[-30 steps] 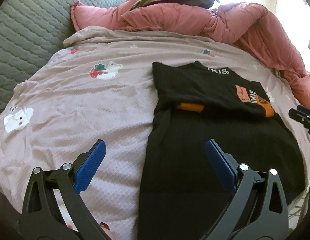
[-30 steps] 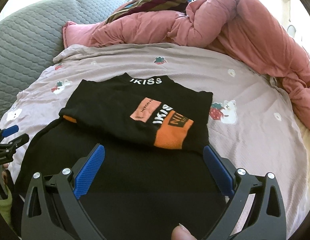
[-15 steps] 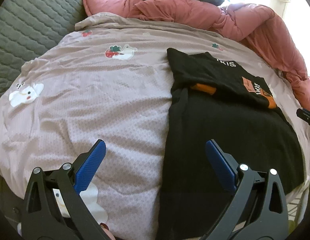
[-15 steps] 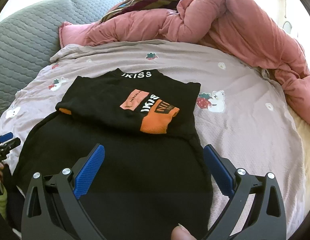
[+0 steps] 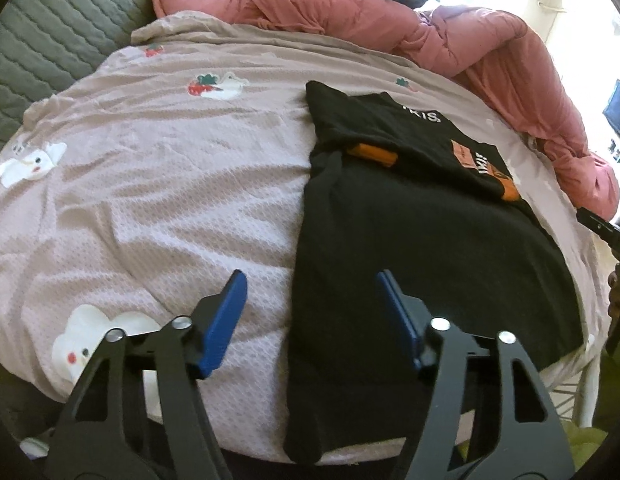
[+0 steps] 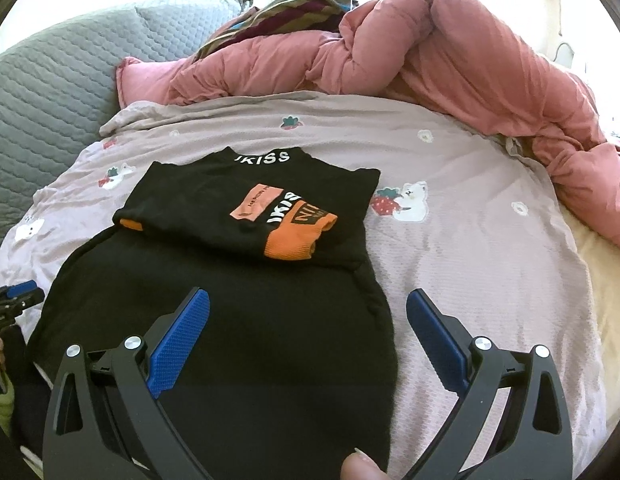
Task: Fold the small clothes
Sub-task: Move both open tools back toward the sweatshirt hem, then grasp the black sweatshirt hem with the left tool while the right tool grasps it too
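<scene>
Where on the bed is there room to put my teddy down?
Bare sheet lies left of the black top, bordered by the gray quilted headboard. Another bare patch lies between the top and the pink duvet. The far edge is crowded by that duvet and striped cloth.

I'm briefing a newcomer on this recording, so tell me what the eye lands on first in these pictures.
First comes the black garment spread on the pale pink bedsheet, its top part folded down, showing orange patches and white lettering. Behind it, a rumpled pink duvet is heaped along the far and right side of the bed. In front, the left hand-held gripper and right hand-held gripper are open over the garment's near edges, holding nothing.
</scene>
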